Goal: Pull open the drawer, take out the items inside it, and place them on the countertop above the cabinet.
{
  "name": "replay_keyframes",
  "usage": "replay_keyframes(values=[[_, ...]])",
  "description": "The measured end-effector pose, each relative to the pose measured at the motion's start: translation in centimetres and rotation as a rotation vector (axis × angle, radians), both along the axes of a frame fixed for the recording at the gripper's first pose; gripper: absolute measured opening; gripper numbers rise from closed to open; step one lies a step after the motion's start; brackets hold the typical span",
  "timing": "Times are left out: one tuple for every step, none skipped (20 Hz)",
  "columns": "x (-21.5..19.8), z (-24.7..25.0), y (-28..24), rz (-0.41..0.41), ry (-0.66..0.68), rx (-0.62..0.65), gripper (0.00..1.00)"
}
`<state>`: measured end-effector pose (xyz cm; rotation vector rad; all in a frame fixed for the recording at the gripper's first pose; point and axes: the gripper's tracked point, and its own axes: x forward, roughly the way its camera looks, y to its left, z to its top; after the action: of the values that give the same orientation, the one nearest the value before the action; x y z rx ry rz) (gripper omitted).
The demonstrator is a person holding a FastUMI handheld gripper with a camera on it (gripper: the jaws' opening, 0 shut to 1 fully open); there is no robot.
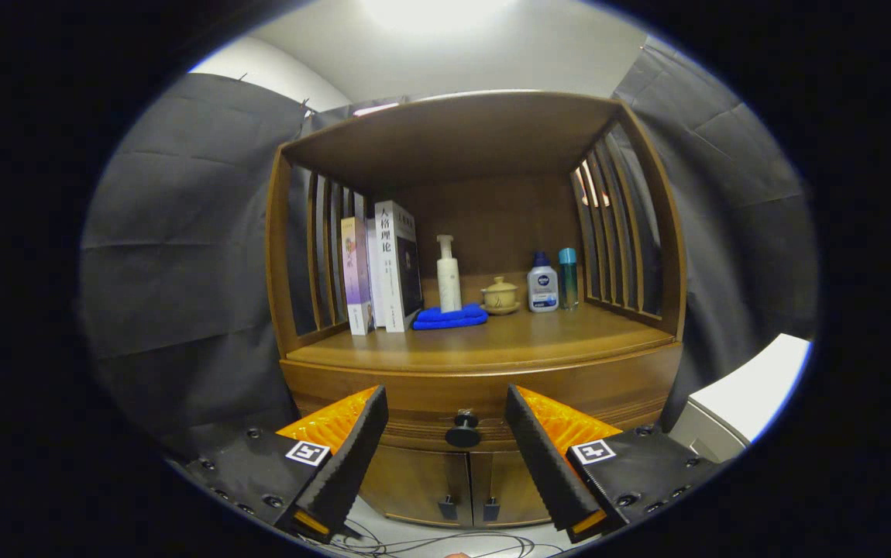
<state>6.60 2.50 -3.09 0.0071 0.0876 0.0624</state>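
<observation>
Ahead of our fingers: we face a wooden cabinet (pixel 476 372) with an open shelf niche above and a closed drawer (pixel 484 399) below the countertop (pixel 492 341).
Gripper: our gripper (pixel 445 449) is spread wide and holds nothing; the drawer knob (pixel 462 430) sits in the gap between the two fingers, touched by neither.
Drawer: shut flush with the cabinet front, so we cannot tell what lies inside it.
Niche contents, left side: upright books (pixel 383 267) lean against the slatted side wall.
Niche contents, middle: a folded blue cloth (pixel 451 317) lies just beside the books, a white pump bottle (pixel 448 275) stands behind it, and a small lidded cup (pixel 500 296) sits near.
Niche contents, right: a white bottle with a blue cap (pixel 542 283) and a slim teal bottle (pixel 567 277) stand side by side.
Open room: the countertop's front strip is bare wood along its whole edge.
Below: two cabinet doors (pixel 445 484) are closed, and cables (pixel 414 542) trail on the floor.
</observation>
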Motion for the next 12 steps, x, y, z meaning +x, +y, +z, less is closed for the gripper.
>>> replay_keyframes(values=[[0.4, -0.3, 0.2, 0.002, 0.006, -0.002, 0.98], [0.9, -0.6, 0.1, -0.001, 0.011, -0.007, 0.98], [0.9, -1.0, 0.1, -0.006, 0.016, -0.015, 0.98], [1.2, -1.4, 0.0, -0.011, 0.025, -0.023, 0.98], [1.7, -2.1, 0.0, -0.016, 0.037, -0.027, 0.97], [2.4, -2.5, -0.1, -0.02, 0.048, -0.023, 0.97], [3.3, -3.0, -0.2, -0.022, 0.056, -0.02, 0.97], [3.9, -3.3, -0.2, -0.026, 0.065, -0.024, 0.97], [4.4, -4.0, -0.5, -0.031, 0.076, -0.032, 0.97], [4.8, -4.7, -0.6, -0.034, 0.092, -0.039, 0.97], [5.3, -5.5, -0.5, -0.036, 0.106, -0.044, 0.97], [5.8, -6.1, -0.5, -0.038, 0.119, -0.049, 0.98]])
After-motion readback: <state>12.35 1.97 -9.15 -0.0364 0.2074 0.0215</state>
